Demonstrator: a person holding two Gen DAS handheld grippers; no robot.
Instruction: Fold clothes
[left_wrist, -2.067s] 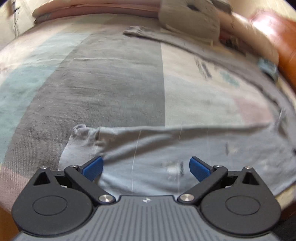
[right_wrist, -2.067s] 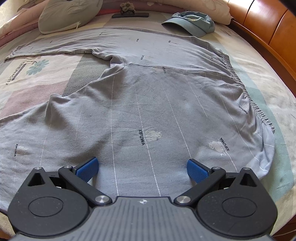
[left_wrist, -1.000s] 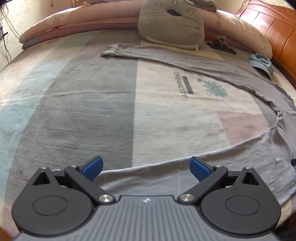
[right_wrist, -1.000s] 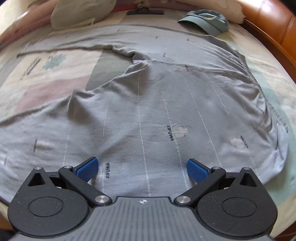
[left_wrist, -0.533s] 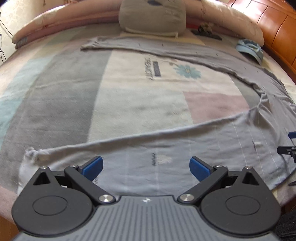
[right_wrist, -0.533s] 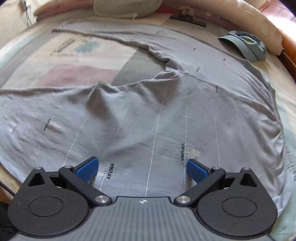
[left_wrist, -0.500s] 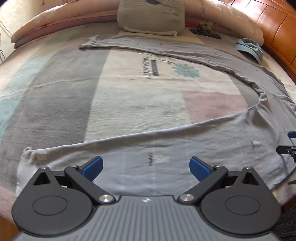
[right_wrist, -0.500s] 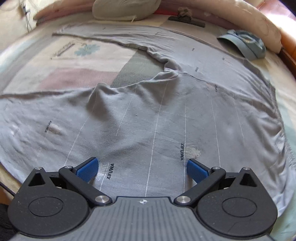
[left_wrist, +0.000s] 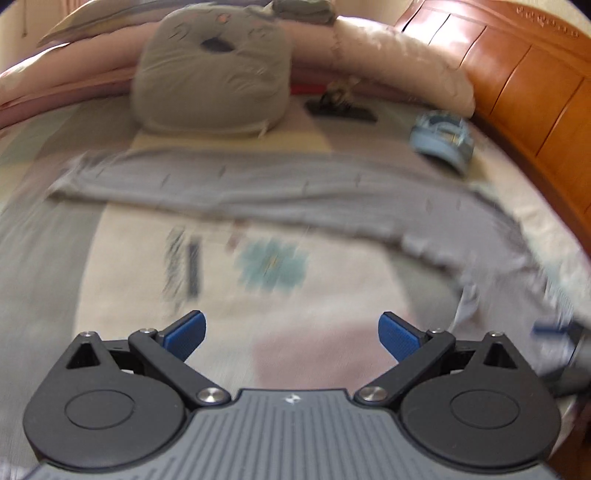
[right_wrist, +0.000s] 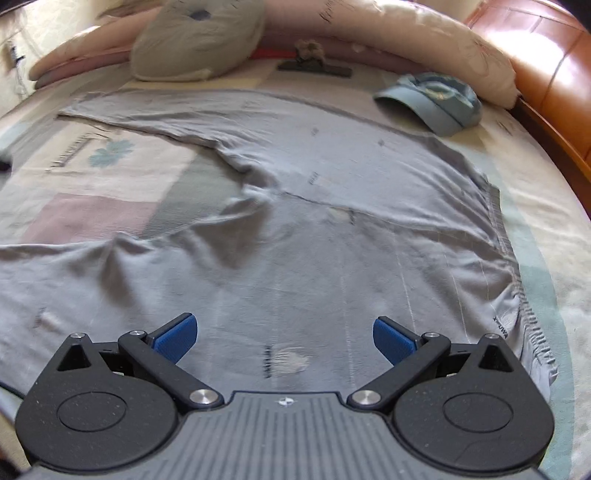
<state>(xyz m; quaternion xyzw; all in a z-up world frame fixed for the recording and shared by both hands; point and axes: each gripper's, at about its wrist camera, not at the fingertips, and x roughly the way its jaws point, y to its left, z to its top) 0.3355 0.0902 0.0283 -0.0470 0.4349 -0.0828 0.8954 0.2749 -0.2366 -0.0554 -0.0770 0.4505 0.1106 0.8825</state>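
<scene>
Two grippers are seen with jaws spread wide, nothing held. Under the right gripper lies the grey long-legged cotton garment, spread flat across the patchwork bedspread; its ribbed waistband edge runs down the right side, near the bed's border. The left gripper hangs over bare bedspread, the garment's far leg stretched beyond. A blue cap sits just beyond the garment's far edge.

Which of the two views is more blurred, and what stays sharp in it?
The left wrist view is more blurred: the grey garment and the bedsheet smear sideways, while the left tool stays sharp. The right wrist view is only slightly soft; the blue cap reads clearly.
</scene>
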